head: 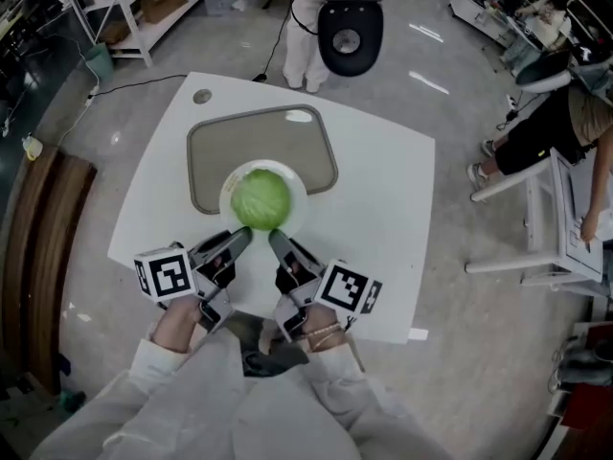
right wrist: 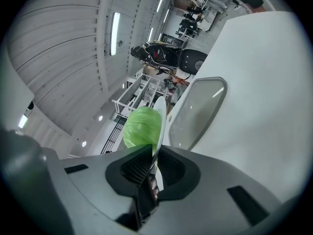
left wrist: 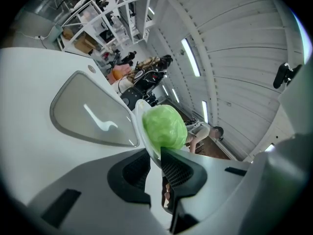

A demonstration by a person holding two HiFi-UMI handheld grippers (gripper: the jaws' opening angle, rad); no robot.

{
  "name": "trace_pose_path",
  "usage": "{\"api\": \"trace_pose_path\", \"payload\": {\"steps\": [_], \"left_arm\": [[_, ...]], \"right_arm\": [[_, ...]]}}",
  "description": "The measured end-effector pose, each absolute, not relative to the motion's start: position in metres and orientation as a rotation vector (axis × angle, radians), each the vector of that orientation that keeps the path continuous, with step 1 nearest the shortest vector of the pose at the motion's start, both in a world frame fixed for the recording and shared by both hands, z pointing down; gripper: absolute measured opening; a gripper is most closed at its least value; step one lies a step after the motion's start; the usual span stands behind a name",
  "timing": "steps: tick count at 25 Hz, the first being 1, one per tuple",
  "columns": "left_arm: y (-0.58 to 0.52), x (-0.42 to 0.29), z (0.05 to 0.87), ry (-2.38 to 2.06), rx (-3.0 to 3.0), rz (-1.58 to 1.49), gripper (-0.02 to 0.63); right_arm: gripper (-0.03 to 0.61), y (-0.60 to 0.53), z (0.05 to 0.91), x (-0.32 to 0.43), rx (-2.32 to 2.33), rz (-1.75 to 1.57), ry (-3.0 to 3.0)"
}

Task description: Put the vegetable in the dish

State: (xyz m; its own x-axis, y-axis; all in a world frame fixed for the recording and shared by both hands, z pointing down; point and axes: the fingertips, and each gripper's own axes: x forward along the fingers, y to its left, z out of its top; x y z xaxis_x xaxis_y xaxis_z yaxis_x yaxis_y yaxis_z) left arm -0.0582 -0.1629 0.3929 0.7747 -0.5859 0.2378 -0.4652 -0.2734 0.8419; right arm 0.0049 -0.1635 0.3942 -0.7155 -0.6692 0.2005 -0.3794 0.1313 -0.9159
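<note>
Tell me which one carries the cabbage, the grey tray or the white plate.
The round white plate; the cabbage sits on it, while the grey tray lies bare.

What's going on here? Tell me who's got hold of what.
A person holds a gripper in each hand. The left gripper and the right gripper each have their jaws clamped on the near rim of a white round dish, which carries a round green cabbage. The dish is over the near edge of a grey rectangular tray on a white table. The vegetable is already in the dish.
</note>
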Motion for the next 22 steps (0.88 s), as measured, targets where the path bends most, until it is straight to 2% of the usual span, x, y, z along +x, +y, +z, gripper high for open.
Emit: {"api": "trace_pose_path", "payload": {"steps": [13,22], "left_arm": [[-0.248,-0.104,0.393,-0.71,1.955,-0.08,0.066],[-0.267,-0.099,0.401,-0.702,1.946,-0.073,0.066]], "right_arm": [[0.04,-0.242,0.394,-0.045,-1.094,-1.583,2.023],[0.04,-0.261,0.4,-0.038,-1.118,-1.592,2.028]]}}
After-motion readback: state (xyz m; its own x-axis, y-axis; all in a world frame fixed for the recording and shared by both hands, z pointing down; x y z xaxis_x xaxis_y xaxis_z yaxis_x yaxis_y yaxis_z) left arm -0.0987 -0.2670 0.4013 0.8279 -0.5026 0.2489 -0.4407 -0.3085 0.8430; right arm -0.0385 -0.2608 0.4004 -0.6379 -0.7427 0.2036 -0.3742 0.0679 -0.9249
